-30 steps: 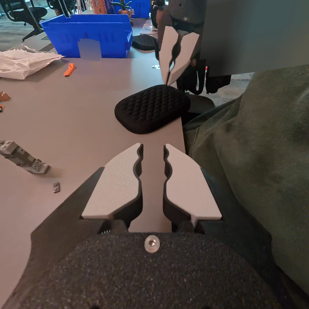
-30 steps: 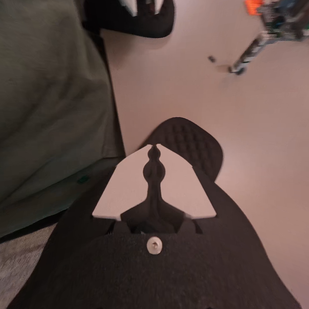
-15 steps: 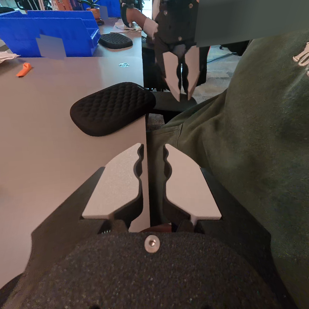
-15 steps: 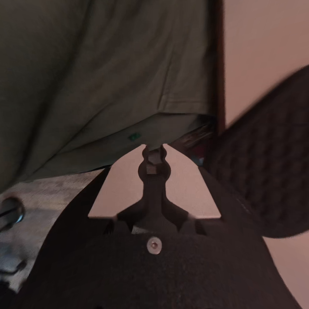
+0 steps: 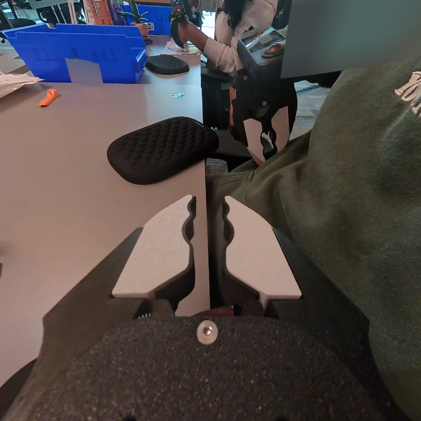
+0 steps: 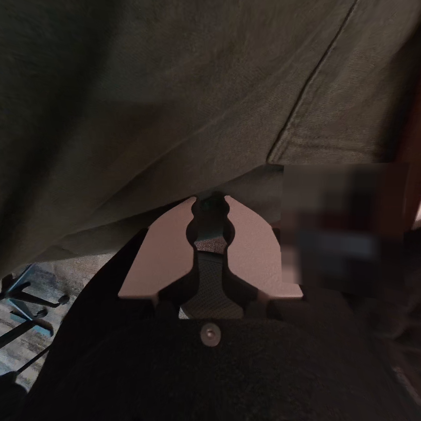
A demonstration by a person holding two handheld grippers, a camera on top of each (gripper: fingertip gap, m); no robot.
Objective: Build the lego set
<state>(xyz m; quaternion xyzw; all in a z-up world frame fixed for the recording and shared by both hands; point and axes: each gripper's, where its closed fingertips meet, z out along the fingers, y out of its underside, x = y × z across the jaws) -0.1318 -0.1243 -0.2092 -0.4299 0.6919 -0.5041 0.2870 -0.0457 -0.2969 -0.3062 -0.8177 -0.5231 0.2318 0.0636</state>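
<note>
Both tongs gape slightly, empty — left tongs over the surface edge, right tongs near a green garment — risk: snagging cloth, no bricks visible.

left: bright, sharp, edges warped | right: dim — blurred

one small orange lego piece, wedge-shaped, lies flat on the grey tabletop in the upper left of the left wrist view, its narrow end pointing lower left.
</note>
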